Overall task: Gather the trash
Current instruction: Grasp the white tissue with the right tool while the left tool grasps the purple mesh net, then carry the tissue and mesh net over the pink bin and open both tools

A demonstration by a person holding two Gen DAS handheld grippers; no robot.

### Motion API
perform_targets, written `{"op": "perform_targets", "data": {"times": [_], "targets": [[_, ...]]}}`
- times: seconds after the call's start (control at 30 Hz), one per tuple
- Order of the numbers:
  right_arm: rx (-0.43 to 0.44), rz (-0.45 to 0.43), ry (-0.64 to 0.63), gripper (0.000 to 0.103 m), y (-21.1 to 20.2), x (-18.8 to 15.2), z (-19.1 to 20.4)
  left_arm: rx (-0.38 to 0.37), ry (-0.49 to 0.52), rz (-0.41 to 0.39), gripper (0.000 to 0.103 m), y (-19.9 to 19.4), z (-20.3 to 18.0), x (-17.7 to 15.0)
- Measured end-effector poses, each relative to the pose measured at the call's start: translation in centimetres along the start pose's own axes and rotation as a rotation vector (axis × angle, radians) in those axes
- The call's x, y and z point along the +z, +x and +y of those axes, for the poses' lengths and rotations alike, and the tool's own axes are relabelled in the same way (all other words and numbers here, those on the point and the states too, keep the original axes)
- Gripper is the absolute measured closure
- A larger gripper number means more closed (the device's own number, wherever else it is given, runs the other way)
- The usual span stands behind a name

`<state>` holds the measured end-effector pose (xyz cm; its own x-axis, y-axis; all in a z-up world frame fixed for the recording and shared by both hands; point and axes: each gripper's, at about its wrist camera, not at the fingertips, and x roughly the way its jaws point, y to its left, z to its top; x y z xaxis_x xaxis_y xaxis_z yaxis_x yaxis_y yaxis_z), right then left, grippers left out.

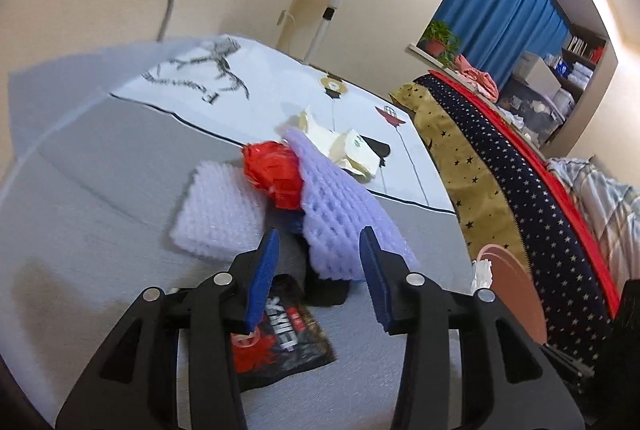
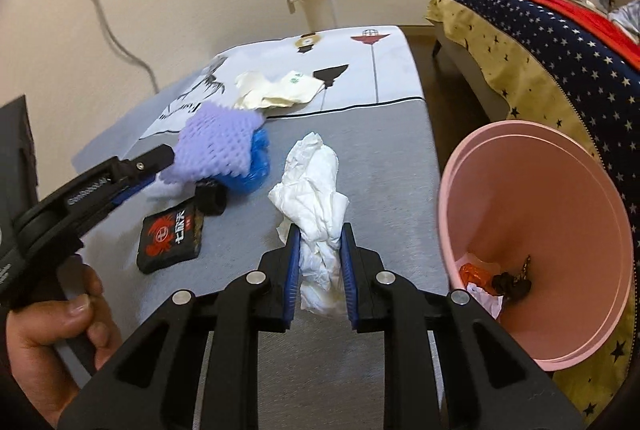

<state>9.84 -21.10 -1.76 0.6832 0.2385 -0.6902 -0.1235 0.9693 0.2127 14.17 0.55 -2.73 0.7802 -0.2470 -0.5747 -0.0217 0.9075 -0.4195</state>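
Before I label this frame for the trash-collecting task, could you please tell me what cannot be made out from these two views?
- Pink bin: the left wrist view shows only a sliver, hidden behind the left gripper; the dark item at its bottom is too small to identify.
- Blue item: mostly covered by the purple foam net in the right wrist view.
- White tissue: its lower end is hidden between the right gripper pads.

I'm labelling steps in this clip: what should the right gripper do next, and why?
Probably carry the white tissue over to the pink bin and let go: the right gripper is shut on it, and the bin, already holding scraps, sits just beside.
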Motion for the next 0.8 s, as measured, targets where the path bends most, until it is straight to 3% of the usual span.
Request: {"op": "perform_targets", "data": {"times": [0.03,0.07,0.13,0.8], "targets": [[-0.004,-0.005,0.0,0.083,-0.1,0.1,-0.1,-0.004,-0.001,0.005,0.065,0.2,-0.1,0.0],[-0.007,-0.008,0.002,0.083,-0.1,0.1,-0.2,-0.009,0.003,0.01,0.078,0.3,-0.3,-0.1],[-0.012,-0.018,0.012,0.083,-0.3,0.4,-0.4,0.002,0.023,0.021,0.092,0.5,-0.7,-0.2],[-0.077,-0.186,-0.018,0.083,-9.0,3.8,-2.8,0.016,0.21,-0.111,0.094,-6.1,-4.8,0.4]]}}
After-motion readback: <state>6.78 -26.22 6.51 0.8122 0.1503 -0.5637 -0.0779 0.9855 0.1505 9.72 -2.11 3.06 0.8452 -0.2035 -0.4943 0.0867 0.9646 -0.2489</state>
